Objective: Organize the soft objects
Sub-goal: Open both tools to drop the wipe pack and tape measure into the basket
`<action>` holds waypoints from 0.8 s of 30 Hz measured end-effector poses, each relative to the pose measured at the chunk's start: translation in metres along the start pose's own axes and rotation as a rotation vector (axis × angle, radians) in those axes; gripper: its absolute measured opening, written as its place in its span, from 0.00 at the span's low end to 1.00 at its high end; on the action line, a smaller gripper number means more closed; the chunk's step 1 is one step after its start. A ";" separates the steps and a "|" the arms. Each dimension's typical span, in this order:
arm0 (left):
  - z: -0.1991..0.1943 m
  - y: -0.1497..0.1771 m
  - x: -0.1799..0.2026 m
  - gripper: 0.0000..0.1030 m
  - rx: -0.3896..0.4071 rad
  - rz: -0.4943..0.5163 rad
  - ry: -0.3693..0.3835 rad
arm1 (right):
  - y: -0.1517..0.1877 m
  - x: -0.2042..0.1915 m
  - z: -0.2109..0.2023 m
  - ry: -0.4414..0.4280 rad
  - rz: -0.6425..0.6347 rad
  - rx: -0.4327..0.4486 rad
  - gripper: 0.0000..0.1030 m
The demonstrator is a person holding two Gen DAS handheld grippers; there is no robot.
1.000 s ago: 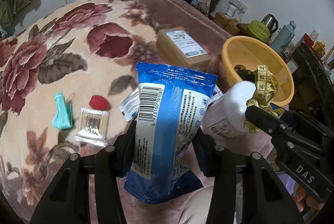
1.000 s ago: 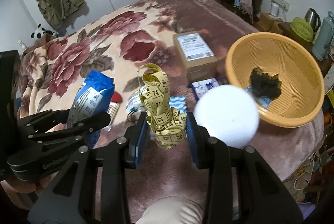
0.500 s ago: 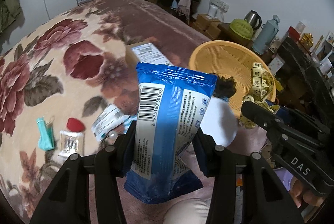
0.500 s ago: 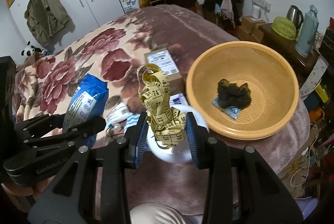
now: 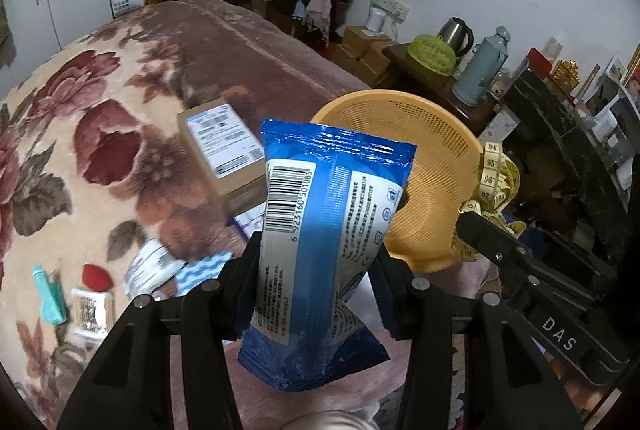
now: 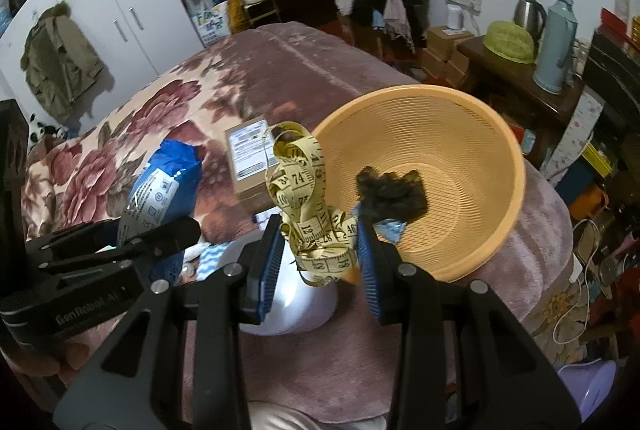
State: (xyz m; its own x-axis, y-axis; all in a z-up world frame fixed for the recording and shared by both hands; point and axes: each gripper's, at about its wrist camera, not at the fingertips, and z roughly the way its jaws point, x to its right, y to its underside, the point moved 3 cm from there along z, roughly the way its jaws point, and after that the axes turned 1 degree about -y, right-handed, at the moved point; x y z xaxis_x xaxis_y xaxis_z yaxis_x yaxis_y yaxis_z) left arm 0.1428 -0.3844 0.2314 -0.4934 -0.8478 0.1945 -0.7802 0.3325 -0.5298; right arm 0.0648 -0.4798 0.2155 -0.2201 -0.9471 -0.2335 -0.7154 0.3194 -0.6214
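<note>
My left gripper is shut on a blue wet-wipes pack and holds it upright in the air just left of the orange mesh basket. The pack also shows in the right wrist view. My right gripper is shut on a bunched yellow tape measure at the near left rim of the basket. A dark fuzzy clump and a small blue packet lie inside the basket. The tape measure also shows in the left wrist view.
On the floral blanket lie a cardboard box, a white round container, a white packet, a teal tube, a red item and a clear box. A side table with kettle and flask stands far right.
Both grippers have moved forward and right with their loads, closer to the basket. The tape measure now hangs at the basket's near rim; the white container has dropped below the right gripper.
</note>
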 end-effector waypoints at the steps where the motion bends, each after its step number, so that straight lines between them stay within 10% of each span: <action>1: 0.003 -0.003 0.003 0.49 -0.001 -0.001 0.009 | -0.002 0.005 0.000 0.007 0.010 0.004 0.36; 17: 0.072 -0.047 0.061 0.61 -0.018 0.019 0.123 | -0.029 0.075 0.001 0.076 0.175 0.063 0.39; 19: 0.073 -0.048 0.062 0.89 -0.007 0.011 0.127 | -0.030 0.083 0.001 0.064 0.207 0.067 0.57; 21: 0.069 -0.048 0.061 0.92 0.014 0.014 0.111 | -0.028 0.087 -0.002 0.087 0.225 0.076 0.99; 24: 0.062 -0.046 0.056 0.97 0.027 0.029 0.081 | -0.026 0.089 -0.006 0.097 0.219 0.090 1.00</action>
State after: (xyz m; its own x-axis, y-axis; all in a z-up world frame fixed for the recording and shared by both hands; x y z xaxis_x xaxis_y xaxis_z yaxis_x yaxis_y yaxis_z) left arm 0.1747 -0.4722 0.2155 -0.5459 -0.8015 0.2441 -0.7551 0.3444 -0.5578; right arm 0.0600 -0.5724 0.2157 -0.4291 -0.8522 -0.2995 -0.5829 0.5145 -0.6289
